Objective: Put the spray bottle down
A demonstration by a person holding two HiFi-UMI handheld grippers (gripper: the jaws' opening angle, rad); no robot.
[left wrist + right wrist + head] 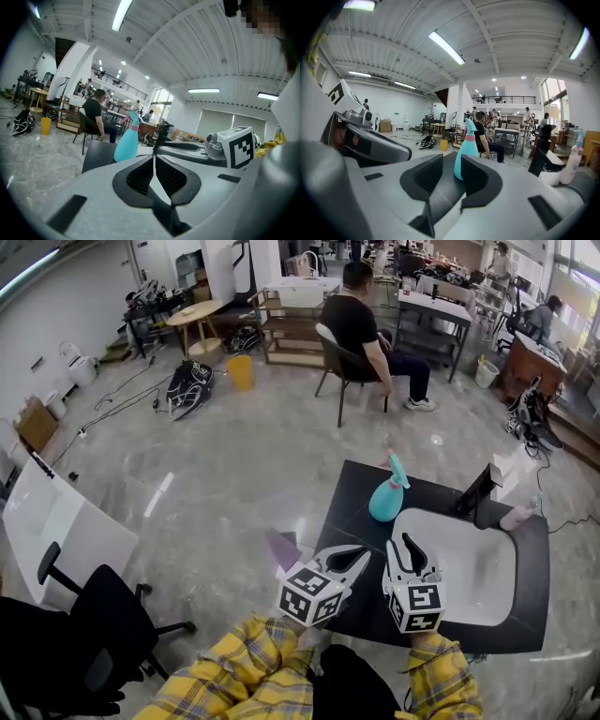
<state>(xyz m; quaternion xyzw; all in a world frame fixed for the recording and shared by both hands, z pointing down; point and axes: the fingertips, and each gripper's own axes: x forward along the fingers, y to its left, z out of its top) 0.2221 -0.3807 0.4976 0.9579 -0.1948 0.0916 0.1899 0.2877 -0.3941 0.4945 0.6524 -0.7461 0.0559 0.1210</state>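
On the head view, a black tabletop (354, 514) carries a white panel (473, 570) on its right part. The bottle (386, 493), teal with a pink collar, stands upright on the dark surface just beside the panel's far left corner. Nothing touches it. Both grippers sit at the near edge of the tabletop, well short of the bottle, and point towards it. The left gripper (358, 557) lies to the left, over the dark surface. The right gripper (403, 549) is over the near end of the panel. Yellow plaid sleeves (253, 662) lead back from both. A seated person (361, 322) is on a chair on the floor far beyond the tabletop.

Left gripper view: the jaws of the left gripper (153, 172) are closed pad against pad, with nothing between them. The bottle (126, 142) stands upright beyond and to the left of the tips, clear of them. The right gripper's marker cube (242, 146) shows at the right.

Right gripper view: the jaws of the right gripper (451, 177) stand partly apart and hold nothing. The bottle (466, 151) is seen in the gap, but it stands further off on the tabletop, and neither pad touches it. The left gripper (370, 140) shows at the left edge. A white bottle (571, 165) stands far right.
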